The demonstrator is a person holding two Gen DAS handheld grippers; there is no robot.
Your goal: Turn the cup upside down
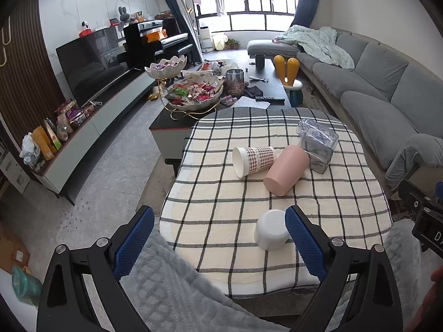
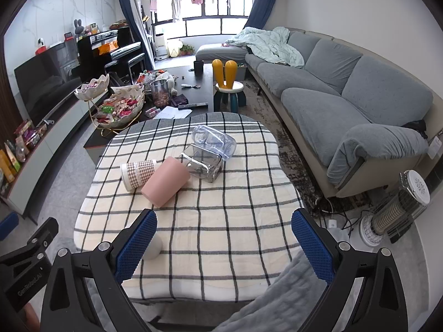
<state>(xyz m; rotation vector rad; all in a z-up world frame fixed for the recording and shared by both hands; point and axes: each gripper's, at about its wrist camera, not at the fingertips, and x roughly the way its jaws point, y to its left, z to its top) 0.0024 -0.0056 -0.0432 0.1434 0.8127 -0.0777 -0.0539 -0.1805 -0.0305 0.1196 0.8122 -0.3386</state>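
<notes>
Several cups lie on a checked tablecloth (image 1: pixel 346 202). A white cup (image 1: pixel 270 229) stands upside down near the front edge, just left of my left gripper's right finger. It shows partly behind a finger in the right wrist view (image 2: pixel 155 246). A pink cup (image 1: pixel 286 170) (image 2: pixel 165 181), a plaid cup (image 1: pixel 253 161) (image 2: pixel 137 173) and two clear cups (image 1: pixel 318 153) (image 2: pixel 203 166) lie on their sides. My left gripper (image 1: pixel 220 239) is open and empty. My right gripper (image 2: pixel 224 242) is open and empty above the table's front edge.
A grey blanket (image 1: pixel 171 290) lies at the front. A coffee table (image 1: pixel 265 83) with snack bowls stands behind. A grey sofa (image 2: pixel 346 105) is on the right, a heater (image 2: pixel 396 210) at the right floor, a TV (image 1: pixel 91 63) on the left.
</notes>
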